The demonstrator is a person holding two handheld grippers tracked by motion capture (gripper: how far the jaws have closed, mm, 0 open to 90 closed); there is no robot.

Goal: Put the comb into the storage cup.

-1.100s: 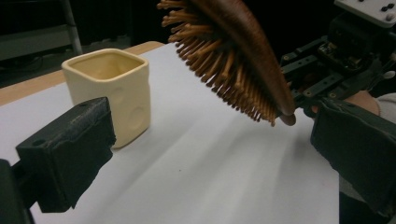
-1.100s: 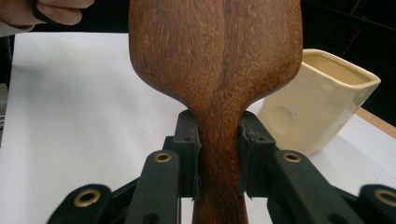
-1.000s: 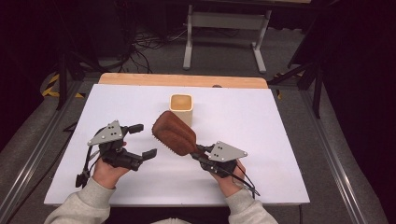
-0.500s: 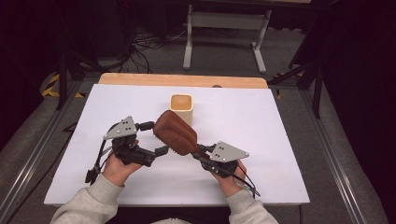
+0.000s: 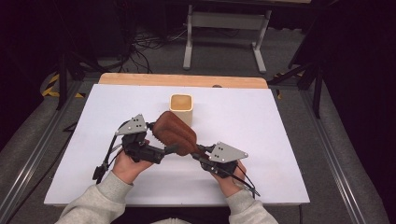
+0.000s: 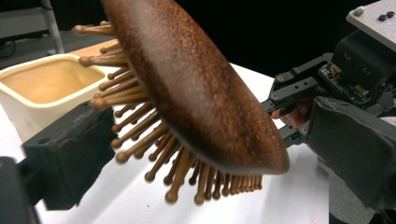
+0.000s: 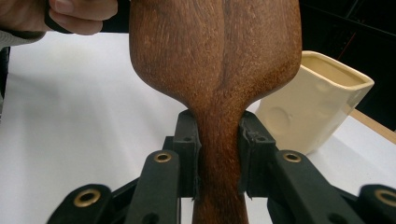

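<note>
Above the white surface, near the cream cup, my right gripper clamps the wooden hairbrush by its handle; my left gripper's fingers, just closing slightly, straddle its head unpressed

Two grey-sleeved forearms reach in from below. The right tool points up-left, jaws clamped tight. The left tool points right toward it, its wide jaws just closing slightly, gripping nothing.

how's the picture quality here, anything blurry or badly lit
High view: white table evenly lit, surroundings dark, all fairly soft. Left gripper view: hairbrush sharp on its back, near bristles and cream cup soft. Right gripper view: brush wood grain crisp, cup slightly soft.
</note>
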